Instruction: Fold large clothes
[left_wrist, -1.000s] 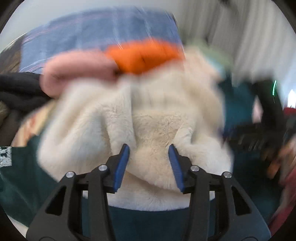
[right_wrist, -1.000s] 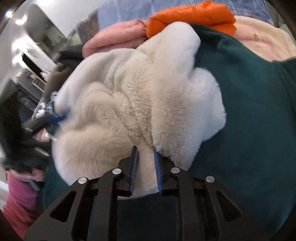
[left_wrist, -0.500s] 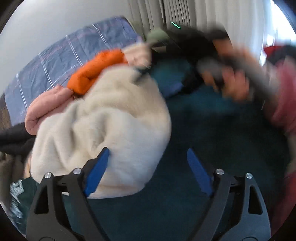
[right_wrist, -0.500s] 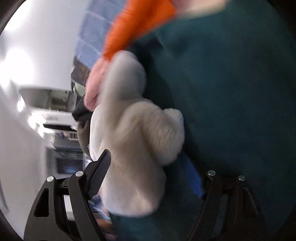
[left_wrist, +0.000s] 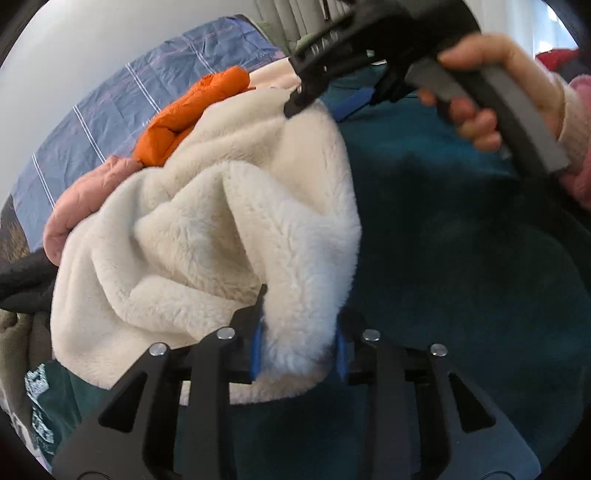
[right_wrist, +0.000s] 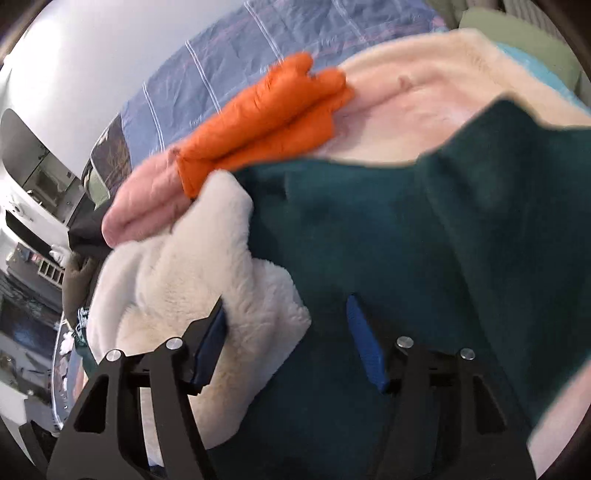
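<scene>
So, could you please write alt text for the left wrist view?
The left tool is closing on a fold of cream fleece lying on a teal garment. Beyond, a hand holds the right tool by the fleece's far edge.

Cream fleece garment (left_wrist: 207, 236), thick & fluffy, is lying bunched in deep folds on top of dark teal garment (left_wrist: 461, 266), w/ one rolled edge hanging down toward the camera in left wrist view. Teal piece is spreading flat & wide underneath, smooth-napped, its far edge (right_wrist: 498, 125) overlapping a pale pink fabric in right wrist view.
</scene>
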